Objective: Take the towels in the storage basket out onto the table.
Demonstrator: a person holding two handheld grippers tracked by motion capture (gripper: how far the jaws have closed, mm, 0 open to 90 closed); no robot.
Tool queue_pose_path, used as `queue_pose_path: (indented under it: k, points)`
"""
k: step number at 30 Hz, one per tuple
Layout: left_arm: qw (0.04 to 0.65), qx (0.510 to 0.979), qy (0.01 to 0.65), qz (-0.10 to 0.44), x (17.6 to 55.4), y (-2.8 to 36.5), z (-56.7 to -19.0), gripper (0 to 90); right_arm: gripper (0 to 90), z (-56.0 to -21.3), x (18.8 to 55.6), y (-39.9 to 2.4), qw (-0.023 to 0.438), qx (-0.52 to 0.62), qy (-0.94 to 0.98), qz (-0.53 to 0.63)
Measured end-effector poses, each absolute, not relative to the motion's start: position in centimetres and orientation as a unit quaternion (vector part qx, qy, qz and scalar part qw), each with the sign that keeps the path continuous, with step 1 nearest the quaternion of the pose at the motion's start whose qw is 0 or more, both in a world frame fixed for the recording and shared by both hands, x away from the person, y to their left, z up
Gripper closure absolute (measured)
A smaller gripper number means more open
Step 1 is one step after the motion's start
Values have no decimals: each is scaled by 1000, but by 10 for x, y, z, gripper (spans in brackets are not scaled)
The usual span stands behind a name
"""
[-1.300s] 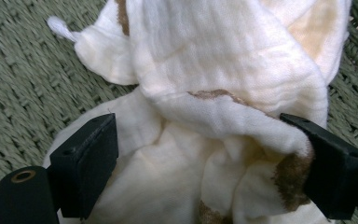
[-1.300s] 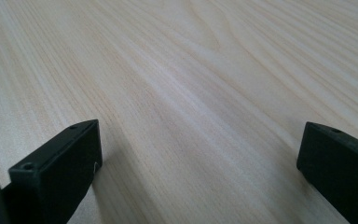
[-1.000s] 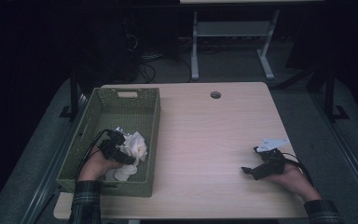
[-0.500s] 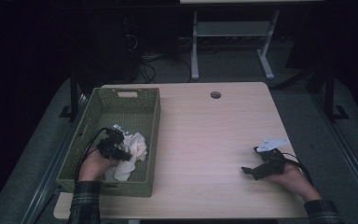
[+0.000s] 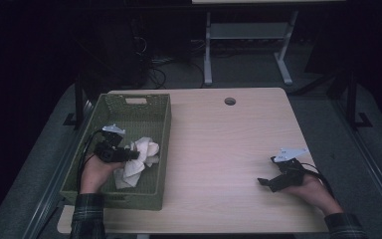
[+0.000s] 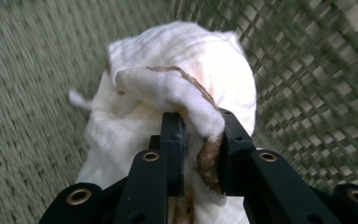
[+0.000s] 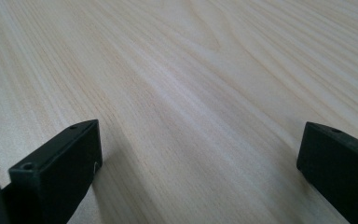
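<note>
sitting at the left side of the table [image 5: 219, 149], a green woven basket [image 5: 129, 107] holds one crumpled white cloth [image 5: 138, 159], which lies toward the wall nearest the table's middle. the left gripper [image 5: 129, 155] reaches into the basket from the person's side, and its jaws have just been closing, now clenched on a fold of that cloth. from above, the grip itself is hard to make out, since the dark gripper body and the left hand [image 5: 95, 172] cover the cloth's near edge. the left gripper view settles it: the cloth [image 6: 182, 93] bunches up over both black jaws with a brown-stained hem pinched between them, and the basket's mesh wall [image 6: 317, 93] runs blurred along the right, its woven floor to the left. that stain cannot be seen from the high view. the right gripper [image 5: 264, 183] rests on bare wood well apart from the basket, held by the right hand [image 5: 313, 191]. its own view shows the jaws spread wide and released over plain table grain [image 7: 191, 93], with nothing between them.
</note>
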State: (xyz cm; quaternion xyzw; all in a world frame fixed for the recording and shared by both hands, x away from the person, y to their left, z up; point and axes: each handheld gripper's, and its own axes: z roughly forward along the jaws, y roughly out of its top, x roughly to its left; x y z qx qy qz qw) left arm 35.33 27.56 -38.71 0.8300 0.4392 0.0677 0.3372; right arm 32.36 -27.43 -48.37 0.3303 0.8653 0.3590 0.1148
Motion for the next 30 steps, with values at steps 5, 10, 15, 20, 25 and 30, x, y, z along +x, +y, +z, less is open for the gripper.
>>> queue_pose_path:
  k: [5, 10, 15, 20, 25, 30]
  points:
    - [376, 816, 431, 80, 350, 277, -374, 747, 0, -484, 324, -274, 115, 330, 865, 359]
    - [409, 805, 419, 91, 346, 279, -361, 747, 0, -484, 324, -274, 115, 330, 865, 359]
    - [443, 793, 407, 95, 343, 280, -344, 747, 0, -484, 324, -274, 115, 330, 865, 359]
    - [461, 789, 394, 100, 341, 277, -333, 748, 0, -484, 324, -274, 115, 330, 865, 359]
    - [483, 782, 380, 102, 339, 273, -322, 748, 0, -484, 324, -274, 115, 330, 865, 359]
    - [505, 775, 366, 103, 340, 268, -313, 749, 0, -484, 324, -274, 115, 330, 865, 359]
